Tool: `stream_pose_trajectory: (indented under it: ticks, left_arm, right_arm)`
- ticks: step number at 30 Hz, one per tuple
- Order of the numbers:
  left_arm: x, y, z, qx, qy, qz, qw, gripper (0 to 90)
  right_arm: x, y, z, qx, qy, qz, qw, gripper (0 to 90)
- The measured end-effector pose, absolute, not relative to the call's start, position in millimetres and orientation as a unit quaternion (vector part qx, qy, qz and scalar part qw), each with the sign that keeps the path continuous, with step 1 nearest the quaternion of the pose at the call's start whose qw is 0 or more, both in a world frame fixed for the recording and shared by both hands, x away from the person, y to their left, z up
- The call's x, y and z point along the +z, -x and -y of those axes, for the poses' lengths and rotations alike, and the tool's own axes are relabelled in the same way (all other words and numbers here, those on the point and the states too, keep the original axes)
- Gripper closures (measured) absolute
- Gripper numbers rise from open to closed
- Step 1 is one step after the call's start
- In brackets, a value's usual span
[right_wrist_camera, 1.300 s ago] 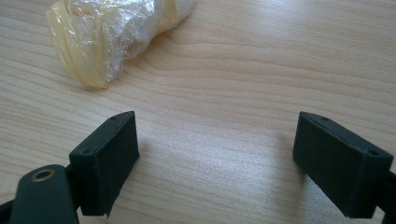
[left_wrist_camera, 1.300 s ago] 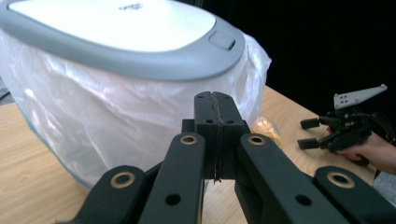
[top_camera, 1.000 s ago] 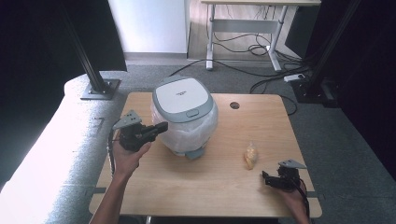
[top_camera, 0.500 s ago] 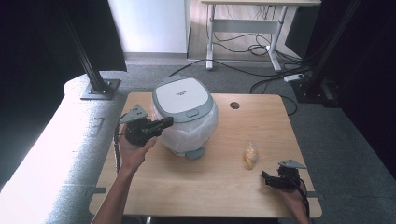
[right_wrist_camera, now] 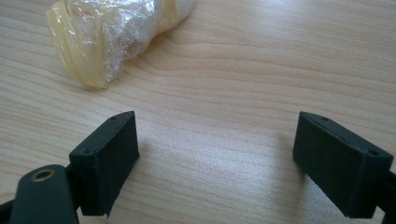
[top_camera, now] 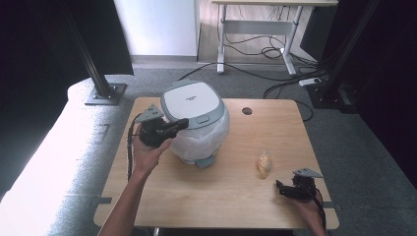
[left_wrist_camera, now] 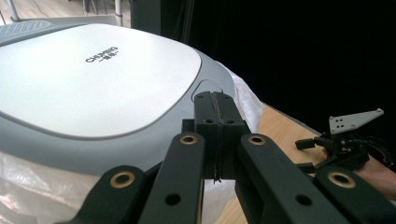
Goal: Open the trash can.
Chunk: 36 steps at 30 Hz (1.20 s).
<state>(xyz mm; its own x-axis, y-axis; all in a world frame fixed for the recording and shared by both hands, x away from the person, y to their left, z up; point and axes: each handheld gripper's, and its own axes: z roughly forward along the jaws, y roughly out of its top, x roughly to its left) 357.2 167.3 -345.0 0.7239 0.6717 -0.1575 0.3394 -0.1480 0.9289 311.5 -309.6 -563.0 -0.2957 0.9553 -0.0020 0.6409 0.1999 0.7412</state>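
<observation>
Centrally on the wooden table (top_camera: 216, 196) a rice cooker (top_camera: 195, 120) is seen, its lid shut and its body wrapped in clear plastic film (top_camera: 204, 142); it stands toward the far left of the tabletop. A small wrapped yellowish packet (top_camera: 264, 163) lies well apart to its right, between the cooker and the right gripper (top_camera: 280, 188).

The left gripper (top_camera: 183, 125) is held level at the cooker's left flank, jaws clenched together with nothing between them; in the left gripper view the closed tips (left_wrist_camera: 215, 105) are placed at the front rim of the lid, just beside what appears to be the lid-release latch (top_camera: 202, 119). Contact cannot be confirmed.

The right gripper is rested low on the table near the front right edge, jaws released and wide, with bare wood between them; in the right gripper view the packet (right_wrist_camera: 109, 35) lies ahead and to one side, untouched.

Step judged in hand: approach to the latch with closed tips. Next move judged to call for a firm press on the latch so the lid is sprung open, the cooker being kept from sliding.
</observation>
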Motion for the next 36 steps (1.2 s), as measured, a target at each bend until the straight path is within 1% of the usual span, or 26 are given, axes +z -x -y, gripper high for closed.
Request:
stream_pose_trajectory:
  ticks: [26,36]
  left_arm:
    - [-348,-385,-141,0.124,-0.748,-0.343,0.554,89.7]
    - [-345,-391,-131,0.133,-0.754,-0.34,0.546,89.8]
  right_arm:
    - [-563,-311,310,0.325,-0.542,-0.737,0.241,13.7]
    - [-563,-311,310,0.325,-0.542,-0.736,0.241,13.7]
